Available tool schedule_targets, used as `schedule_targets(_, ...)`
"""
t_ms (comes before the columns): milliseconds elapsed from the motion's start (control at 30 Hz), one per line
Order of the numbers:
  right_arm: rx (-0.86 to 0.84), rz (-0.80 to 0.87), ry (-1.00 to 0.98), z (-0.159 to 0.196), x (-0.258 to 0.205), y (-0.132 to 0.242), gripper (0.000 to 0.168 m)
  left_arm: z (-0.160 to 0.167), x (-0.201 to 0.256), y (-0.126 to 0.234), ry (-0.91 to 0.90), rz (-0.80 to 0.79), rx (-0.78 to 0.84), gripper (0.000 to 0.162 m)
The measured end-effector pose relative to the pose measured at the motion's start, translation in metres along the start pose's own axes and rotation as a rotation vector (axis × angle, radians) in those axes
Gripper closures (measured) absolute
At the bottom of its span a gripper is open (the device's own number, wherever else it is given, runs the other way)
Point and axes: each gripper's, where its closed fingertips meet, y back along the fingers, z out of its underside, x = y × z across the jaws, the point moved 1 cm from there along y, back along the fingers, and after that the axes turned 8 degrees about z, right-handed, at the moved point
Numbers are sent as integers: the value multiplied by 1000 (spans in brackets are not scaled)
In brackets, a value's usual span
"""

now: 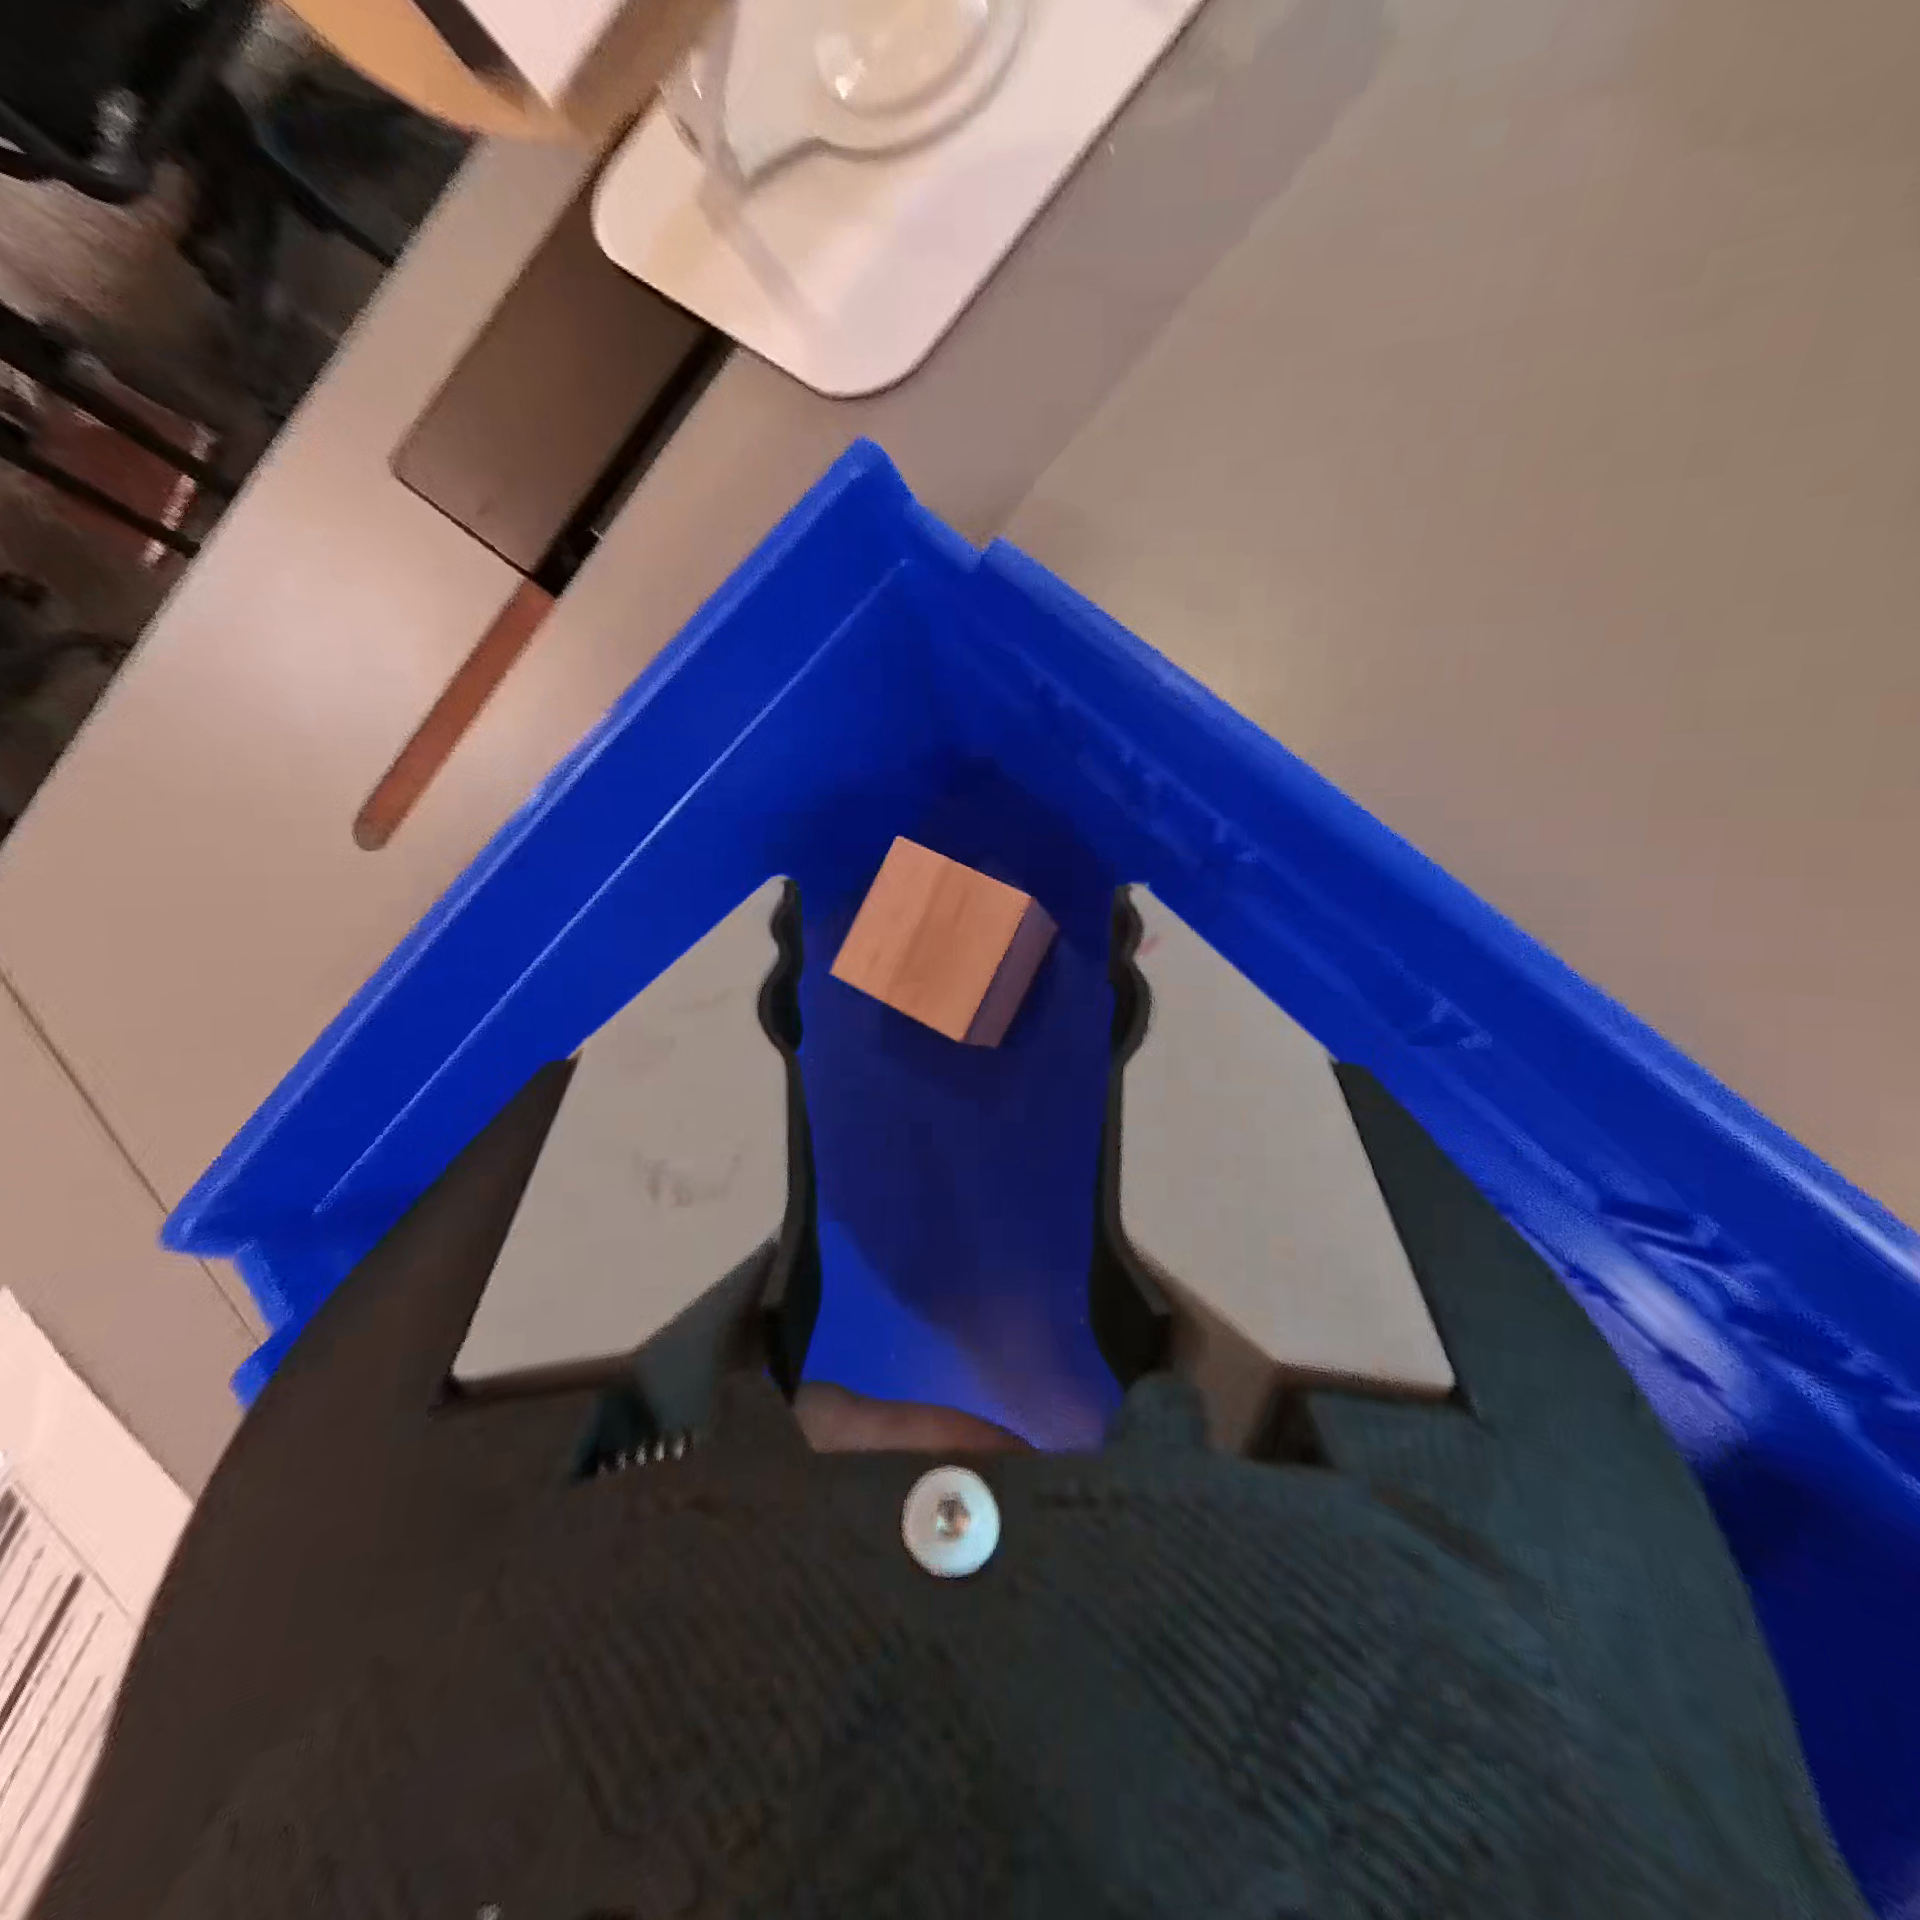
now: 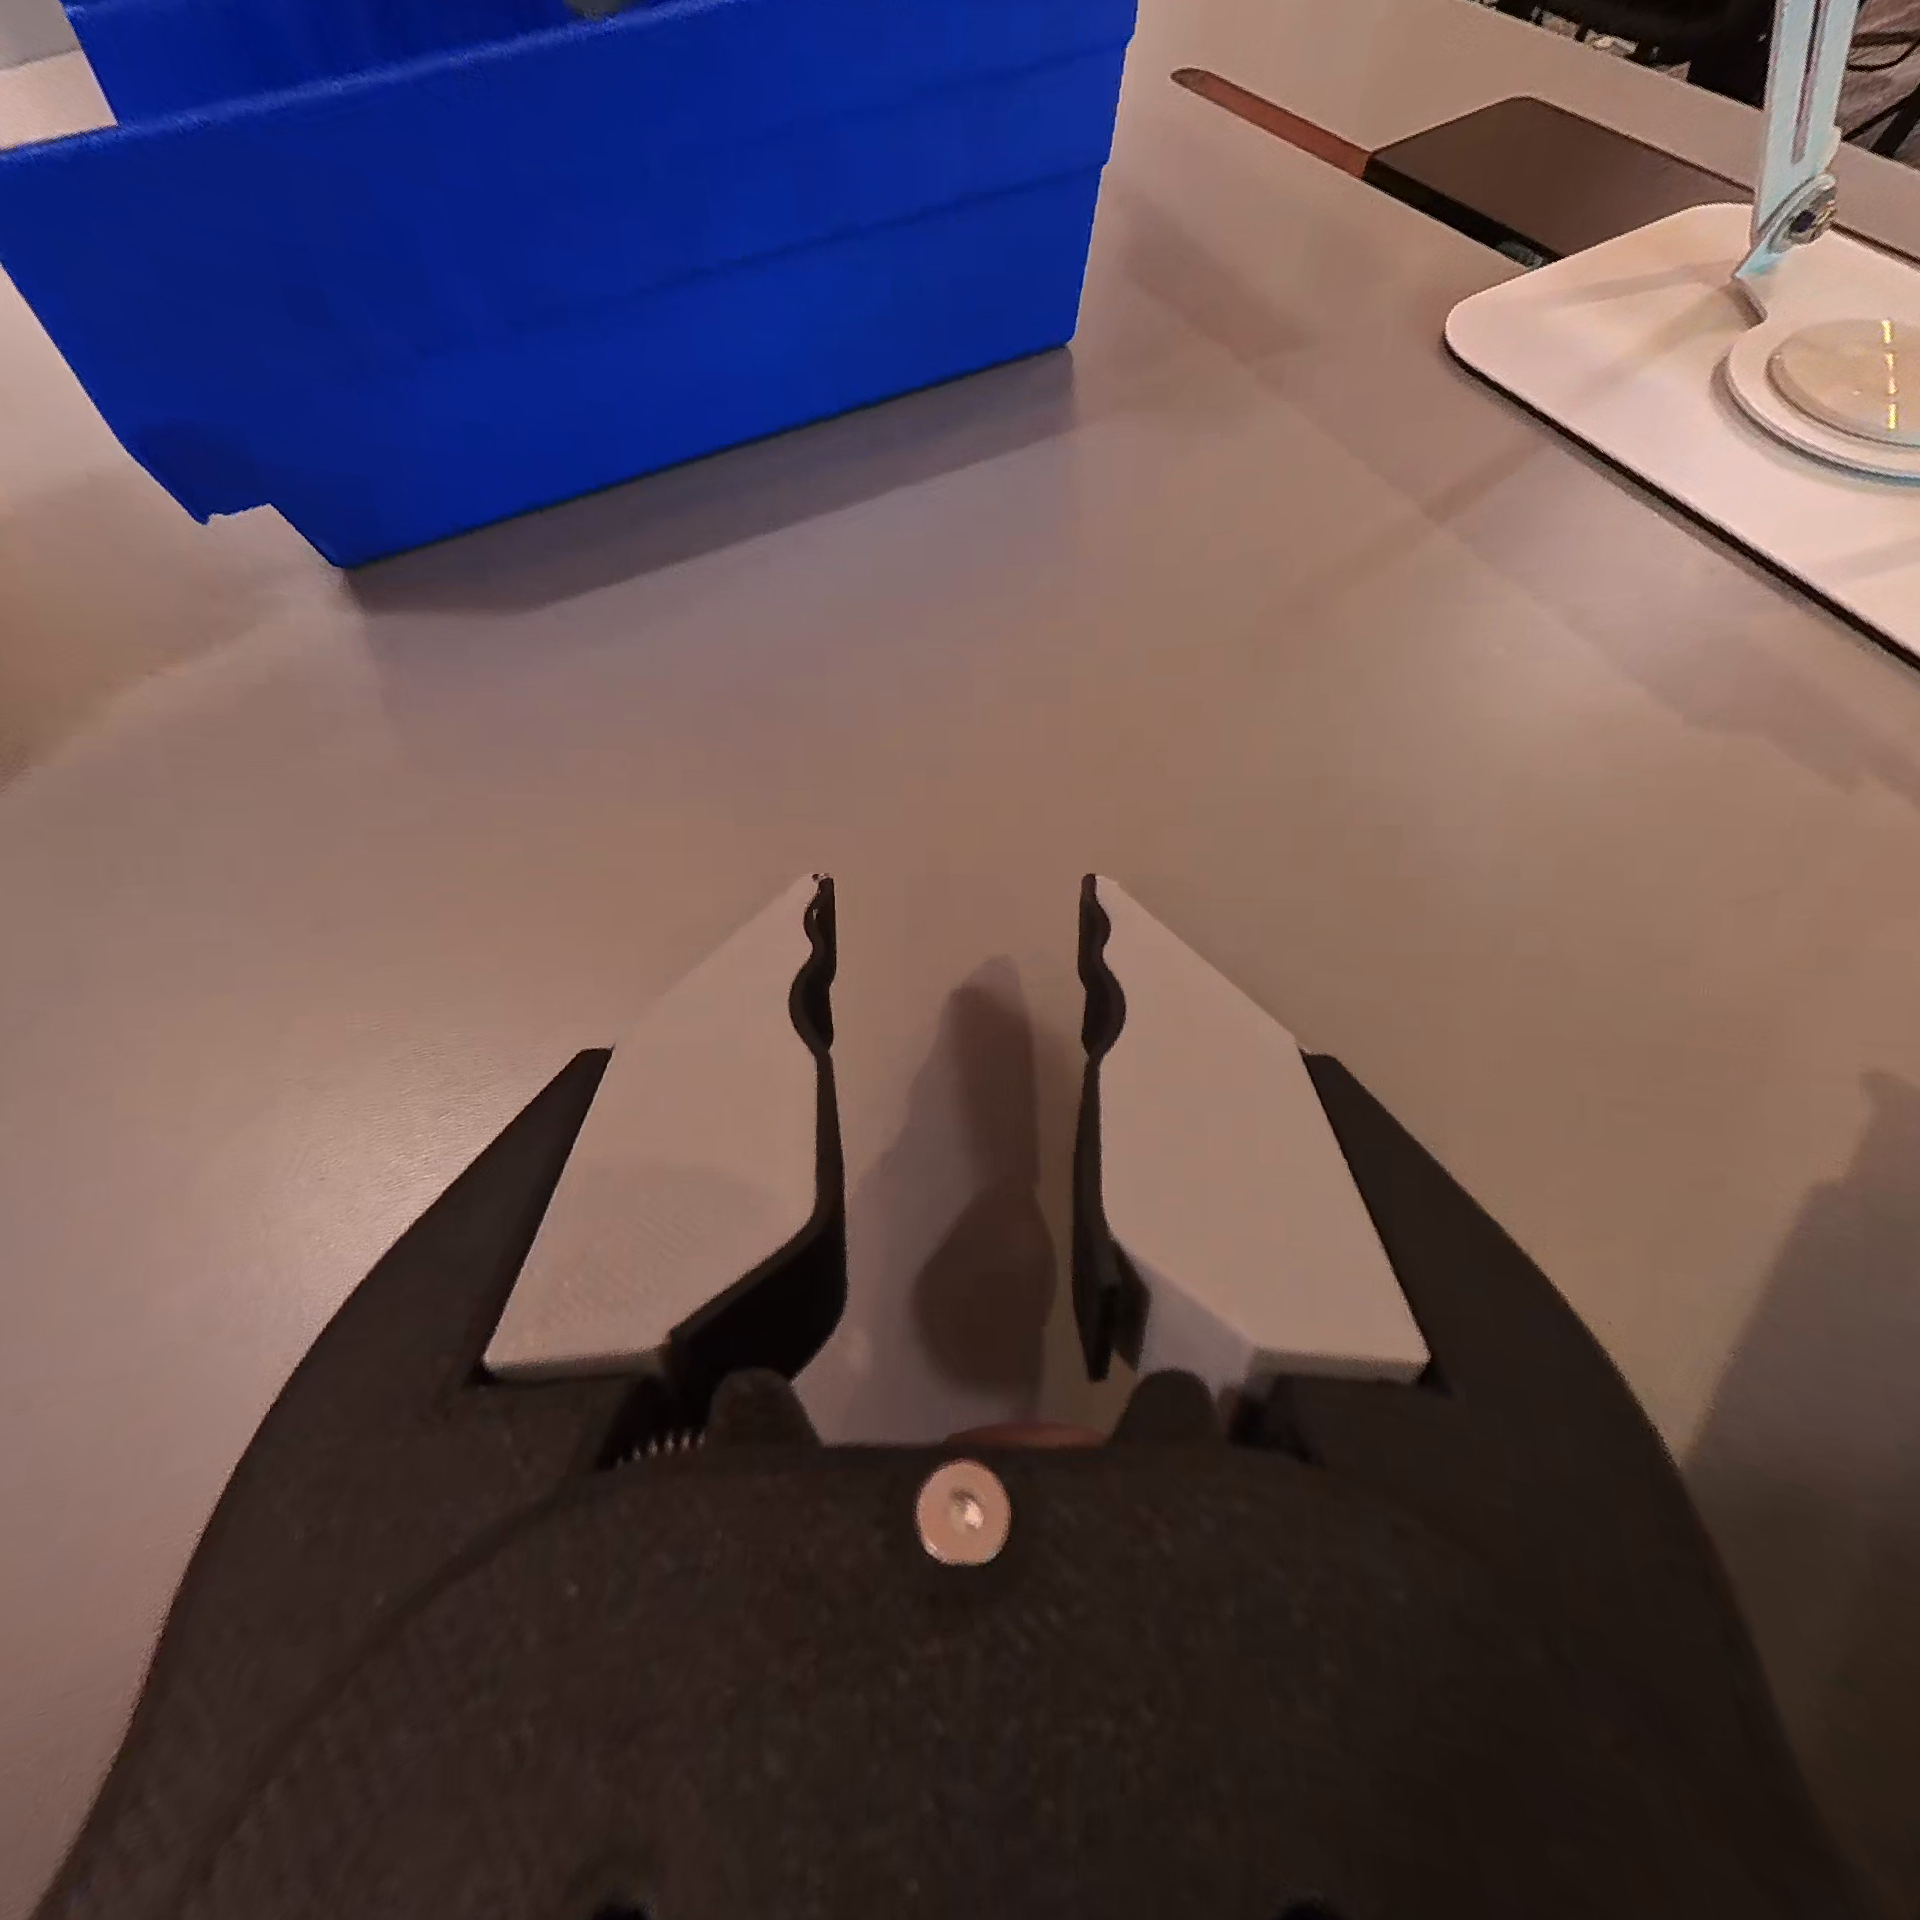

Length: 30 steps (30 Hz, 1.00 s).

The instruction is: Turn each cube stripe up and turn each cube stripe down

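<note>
The left tool (image 1: pixel 956 914) hangs over the blue bin (image 1: pixel 1299 748) with its jaws apart, and the wooden cube (image 1: pixel 935 940) lies on the bin floor between its fingertips, untouched, near the bin's far corner. The right tool (image 2: pixel 956 904), jaws apart and empty, hovers above the grey table (image 2: pixel 1299 727), well apart from the bin.
</note>
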Motion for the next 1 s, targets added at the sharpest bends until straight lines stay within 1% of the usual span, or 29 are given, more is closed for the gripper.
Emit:
schedule_targets(100, -14, -20, -17, 3, -2, -2, 124, 11, 2, -21, -21, 90, -96, 103)
schedule_targets(167, -19, -45, -41, 4, -4, -3, 124, 24, -3, -33, -57, 96, -193, 104)
schedule_targets(267, -14, -64, -69, 3, -4, -3, 124, 43, -12, -47, -100, 79, -322, 111)
schedule_targets(367, -9, -61, -72, 2, -2, -1, 125, 46, -14, -53, -122, 83, -343, 112)
schedule_targets(467, -4, -63, -74, 1, -2, 1, 125, 46, -7, -46, -128, 113, -300, 115)
schedule_targets(533, 1, -66, -75, 0, -2, 2, 125, 46, 0, -32, -133, 135, -235, 115)
schedule_targets(600, 7, -94, -81, -2, -5, 4, 124, 38, 10, -10, -158, 151, -120, 115)
schedule_targets(700, 21, -185, -98, -8, -20, 8, 122, 12, 29, 35, -230, 140, 123, 115)
schedule_targets(767, 42, -264, -100, -13, -35, 13, 120, -11, 51, 68, -265, 163, 286, 115)
schedule_targets(833, 62, -384, -105, -20, -55, 21, 118, -36, 82, 99, -310, 206, 454, 115)
schedule_targets(900, 92, -572, -140, -30, -83, 36, 116, -59, 122, 121, -365, 278, 599, 116)
schedule_targets(967, 133, -757, -210, -43, -104, 54, 113, -77, 165, 130, -447, 324, 703, 116)
schedule_targets(1000, 159, -820, -246, -50, -110, 62, 111, -84, 186, 130, -491, 330, 737, 116)
